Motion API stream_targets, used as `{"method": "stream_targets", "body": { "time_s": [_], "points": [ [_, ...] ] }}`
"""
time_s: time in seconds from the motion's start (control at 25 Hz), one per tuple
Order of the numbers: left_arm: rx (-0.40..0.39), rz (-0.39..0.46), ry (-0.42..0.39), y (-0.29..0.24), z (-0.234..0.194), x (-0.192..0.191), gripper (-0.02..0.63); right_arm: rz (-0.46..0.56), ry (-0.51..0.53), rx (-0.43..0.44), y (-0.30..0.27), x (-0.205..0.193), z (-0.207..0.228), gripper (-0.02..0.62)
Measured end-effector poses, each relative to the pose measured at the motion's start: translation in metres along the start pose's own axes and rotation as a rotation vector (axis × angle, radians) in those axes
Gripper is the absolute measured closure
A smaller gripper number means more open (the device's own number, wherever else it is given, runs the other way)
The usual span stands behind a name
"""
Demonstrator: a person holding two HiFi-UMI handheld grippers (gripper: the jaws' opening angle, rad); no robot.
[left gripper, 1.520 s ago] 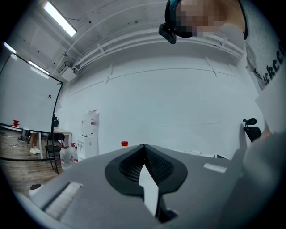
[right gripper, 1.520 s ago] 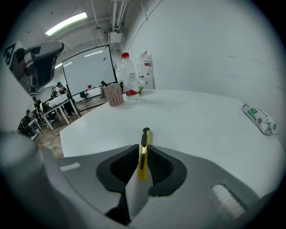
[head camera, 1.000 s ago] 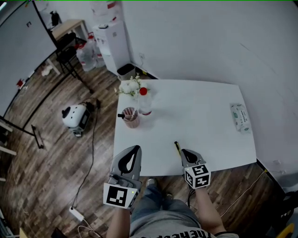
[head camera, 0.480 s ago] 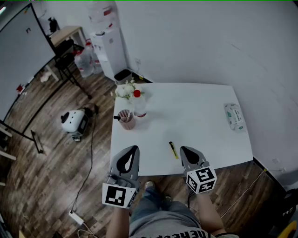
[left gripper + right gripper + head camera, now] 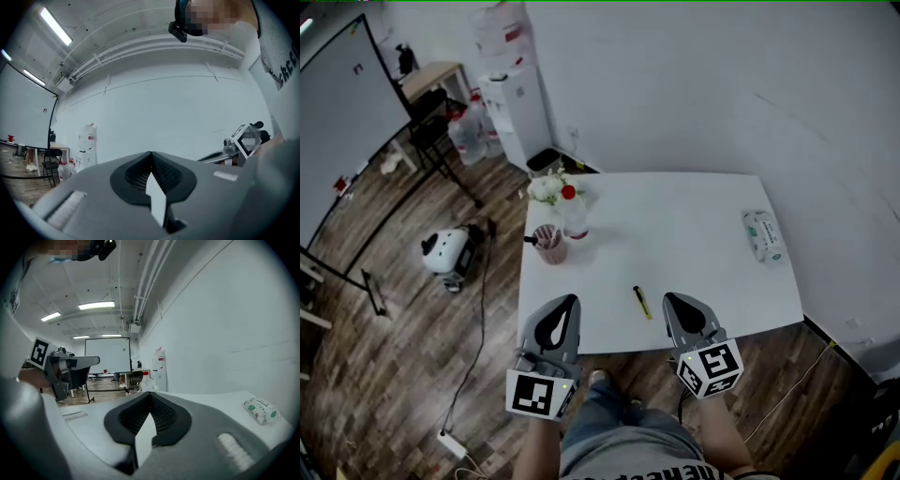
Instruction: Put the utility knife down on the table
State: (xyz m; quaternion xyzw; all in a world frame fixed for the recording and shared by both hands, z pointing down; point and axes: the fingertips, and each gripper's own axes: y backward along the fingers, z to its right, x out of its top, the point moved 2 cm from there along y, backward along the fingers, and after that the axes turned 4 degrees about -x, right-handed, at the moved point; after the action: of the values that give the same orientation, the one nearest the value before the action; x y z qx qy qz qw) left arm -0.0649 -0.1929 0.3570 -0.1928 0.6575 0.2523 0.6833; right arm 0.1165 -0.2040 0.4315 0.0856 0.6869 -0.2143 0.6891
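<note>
The utility knife, slim and dark with a yellow stripe, lies flat on the white table near its front edge. My right gripper is just right of the knife and apart from it, shut with nothing between its jaws. Left of the knife, my left gripper hangs over the table's front left corner, also shut and empty. The knife is hidden in both gripper views.
At the table's left edge stand a cup of pens, a red-capped bottle and white flowers. A pack of wipes lies at the right edge. A water dispenser stands beyond the table.
My right gripper has drawn back from the knife toward the person, and the knife stays on the table. The left gripper has hardly moved.
</note>
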Motion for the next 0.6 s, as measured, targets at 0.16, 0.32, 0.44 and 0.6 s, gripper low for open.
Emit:
{"method": "stream_targets", "body": {
  "time_s": [0.16, 0.32, 0.44, 0.6],
  "points": [
    [0.006, -0.006, -0.008, 0.001, 0.004, 0.001, 0.600, 0.043, -0.004, 0.000, 0.010, 0.012, 0.002, 0.594],
    [0.008, -0.002, -0.013, 0.002, 0.007, 0.004, 0.600, 0.079, -0.005, 0.001, 0.019, 0.023, 0.001, 0.594],
    [0.008, 0.001, -0.016, 0.003, 0.010, 0.006, 0.600, 0.107, 0.002, 0.003, 0.025, 0.032, 0.000, 0.594],
    [0.011, 0.002, -0.019, 0.003, 0.014, 0.008, 0.600, 0.144, 0.018, 0.005, 0.034, 0.045, -0.001, 0.595]
  ]
}}
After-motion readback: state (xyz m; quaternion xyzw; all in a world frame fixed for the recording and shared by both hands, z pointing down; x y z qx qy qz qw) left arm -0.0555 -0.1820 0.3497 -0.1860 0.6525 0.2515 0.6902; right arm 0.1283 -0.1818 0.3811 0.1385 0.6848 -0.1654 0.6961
